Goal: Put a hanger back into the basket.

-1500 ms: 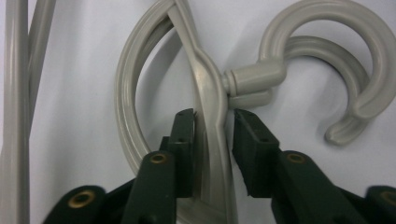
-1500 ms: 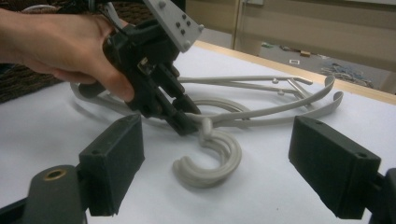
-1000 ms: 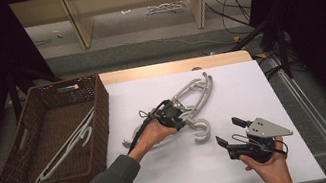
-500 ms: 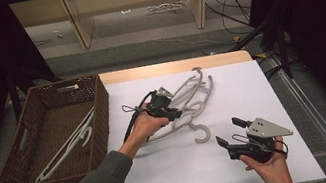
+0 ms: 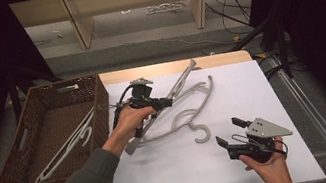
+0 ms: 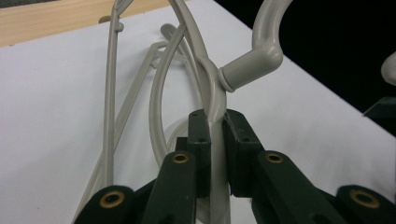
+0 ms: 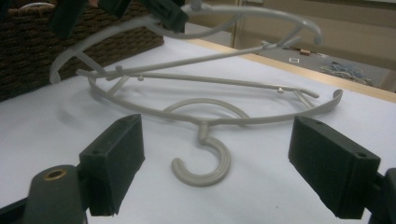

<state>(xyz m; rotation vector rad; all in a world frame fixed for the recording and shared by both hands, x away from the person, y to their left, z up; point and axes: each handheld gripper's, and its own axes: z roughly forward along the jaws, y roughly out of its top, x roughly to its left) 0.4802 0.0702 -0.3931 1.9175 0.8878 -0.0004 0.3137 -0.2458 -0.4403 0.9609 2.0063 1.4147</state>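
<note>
Gripping a grey hanger (image 6: 212, 88) near the desk's (image 5: 273, 97) far edge, the left gripper (image 5: 165, 103) has its jaws clamped on it; the right gripper (image 5: 227, 133) has its jaws open by the near edge.

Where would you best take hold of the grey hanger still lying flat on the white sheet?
Probably the neck just above the hook of the flat hanger. The right tongs stand open and face it from the near side. There the stem is a thin single bar, clear of the lifted hanger that crosses its far arm.
</note>
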